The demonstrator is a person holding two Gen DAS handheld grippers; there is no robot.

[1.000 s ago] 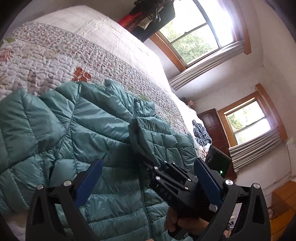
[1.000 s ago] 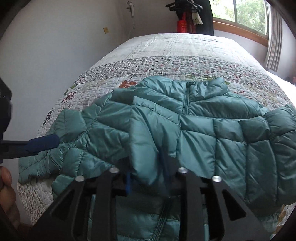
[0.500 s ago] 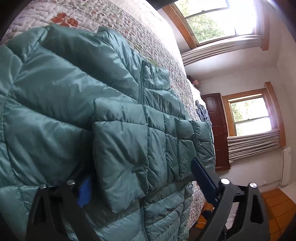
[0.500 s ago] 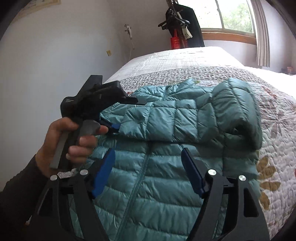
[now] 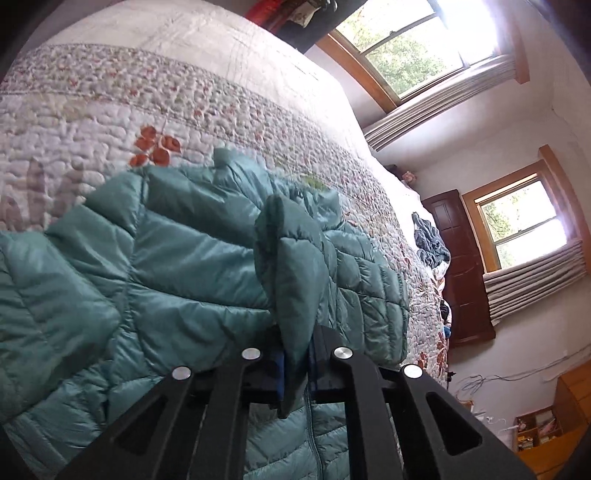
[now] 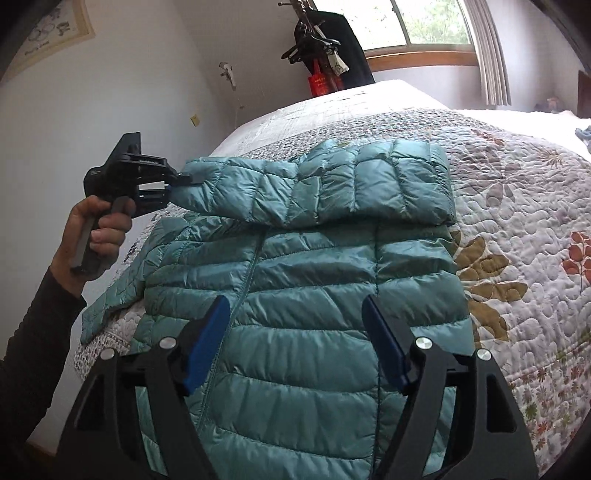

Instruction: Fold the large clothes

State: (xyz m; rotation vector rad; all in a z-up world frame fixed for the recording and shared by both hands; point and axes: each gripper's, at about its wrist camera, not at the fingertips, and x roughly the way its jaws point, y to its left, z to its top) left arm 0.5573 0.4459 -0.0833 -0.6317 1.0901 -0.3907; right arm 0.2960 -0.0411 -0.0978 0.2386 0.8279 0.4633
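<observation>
Bedroom, pale walls; two wood-framed windows (image 5: 413, 48) with pleated shades show in the left wrist view, a dark wooden door (image 5: 461, 266) between bed and wall. One bed, covered by a white floral quilt (image 6: 517, 206).

Writing: a framed picture (image 6: 48, 33) hangs high on the wall at left in the right wrist view, and a red bag (image 6: 320, 83) hangs under dark clothes on hangers; print on both too small to read. White lettering on the left gripper's body, illegible.

One teal puffer jacket (image 6: 306, 295) lies flat on the quilt, front up, centre zip visible. Long axis runs away from the right wrist camera, hem nearest the lens, collar toward the far end of the bed. One sleeve (image 6: 332, 184) is drawn crosswise over the chest, from the jacket's right edge toward the left.

Left gripper (image 6: 170, 186), held by a hand (image 6: 98, 229) in a dark sleeve, has its fingers clamped on that sleeve's cuff, lifted clear of the jacket body. Left wrist view confirms: cuff fabric pinched between the two fingers.

Right gripper (image 6: 295, 332) hovers over the lower front of the jacket, blue pads (image 6: 207, 343) spread wide, nothing between them.

One small heap of blue-grey cloth (image 5: 430, 243) lies at the quilt's far edge.
</observation>
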